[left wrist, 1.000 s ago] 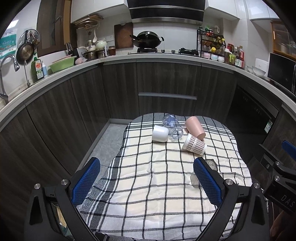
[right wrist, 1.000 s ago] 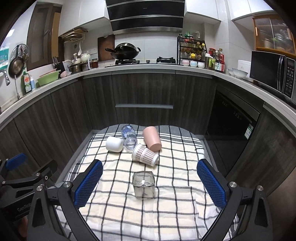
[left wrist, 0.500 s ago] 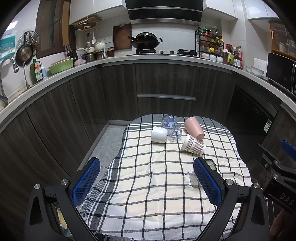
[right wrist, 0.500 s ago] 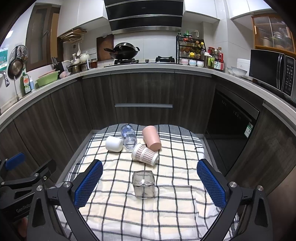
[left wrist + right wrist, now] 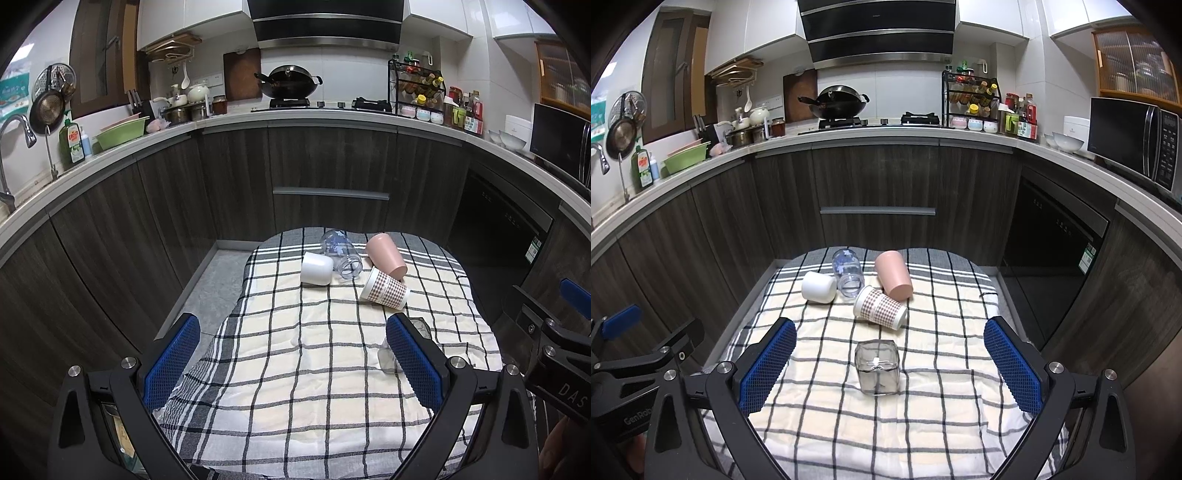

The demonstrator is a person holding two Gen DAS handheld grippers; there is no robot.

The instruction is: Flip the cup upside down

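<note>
On a checked cloth [image 5: 923, 406] a square clear glass cup [image 5: 877, 367] stands in front of my right gripper [image 5: 888, 363], between its wide-open fingers. Behind it lie a checked paper cup [image 5: 881, 308], a pink cup [image 5: 893, 275], a clear glass [image 5: 847, 273] and a white cup [image 5: 819, 287], all on their sides. In the left wrist view my left gripper [image 5: 293, 360] is open and empty above the cloth [image 5: 295, 387]; its right finger [image 5: 413, 360] hides most of the square glass cup [image 5: 388, 356]. The paper cup [image 5: 385, 288], pink cup [image 5: 386, 254], clear glass [image 5: 341, 253] and white cup [image 5: 317, 269] lie beyond.
Dark wood kitchen cabinets [image 5: 879, 192] curve around the far side of the cloth-covered table. A counter above holds a wok [image 5: 836, 101], a spice rack [image 5: 973, 99] and a microwave [image 5: 1130, 138]. The floor [image 5: 218, 284] drops away left of the table.
Both views have shifted very slightly, the cups sitting a touch lower in the frames. The cups have not moved and both grippers stay open.
</note>
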